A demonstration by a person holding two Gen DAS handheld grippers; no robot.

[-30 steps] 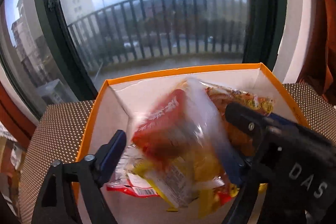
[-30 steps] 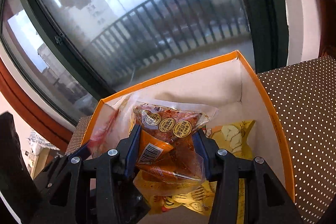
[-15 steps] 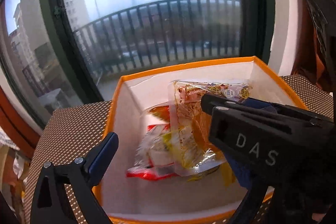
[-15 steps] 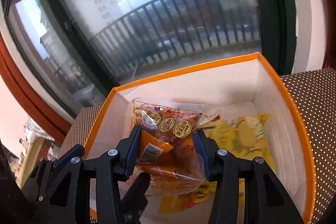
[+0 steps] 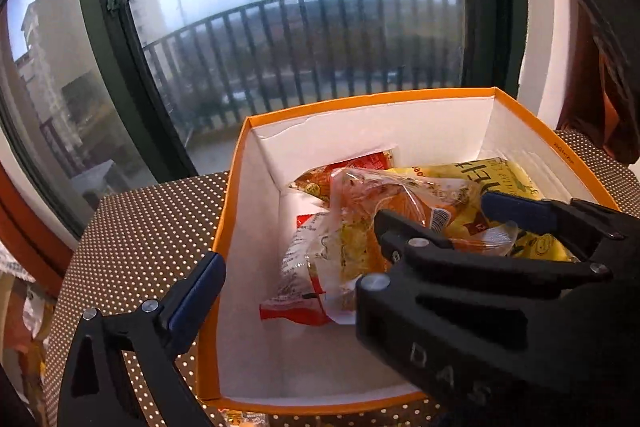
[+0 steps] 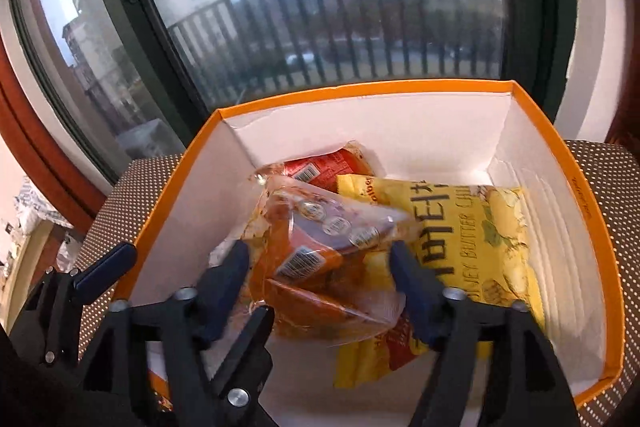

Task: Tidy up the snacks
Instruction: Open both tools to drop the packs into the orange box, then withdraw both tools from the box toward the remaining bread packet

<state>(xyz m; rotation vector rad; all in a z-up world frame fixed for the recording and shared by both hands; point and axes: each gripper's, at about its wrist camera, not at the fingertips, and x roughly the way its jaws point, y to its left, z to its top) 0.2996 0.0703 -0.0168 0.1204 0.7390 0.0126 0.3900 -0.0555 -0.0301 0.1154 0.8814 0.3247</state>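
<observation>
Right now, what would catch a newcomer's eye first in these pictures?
The orange box on the dotted tablecloth, with snack packets piled inside. A yellow chip bag lies to its right, and the right gripper, jaws just opening, straddles a clear orange packet.

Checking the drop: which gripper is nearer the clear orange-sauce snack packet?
Right gripper: its open jaws flank the clear orange-sauce snack packet. Left gripper sits farther, open.
</observation>
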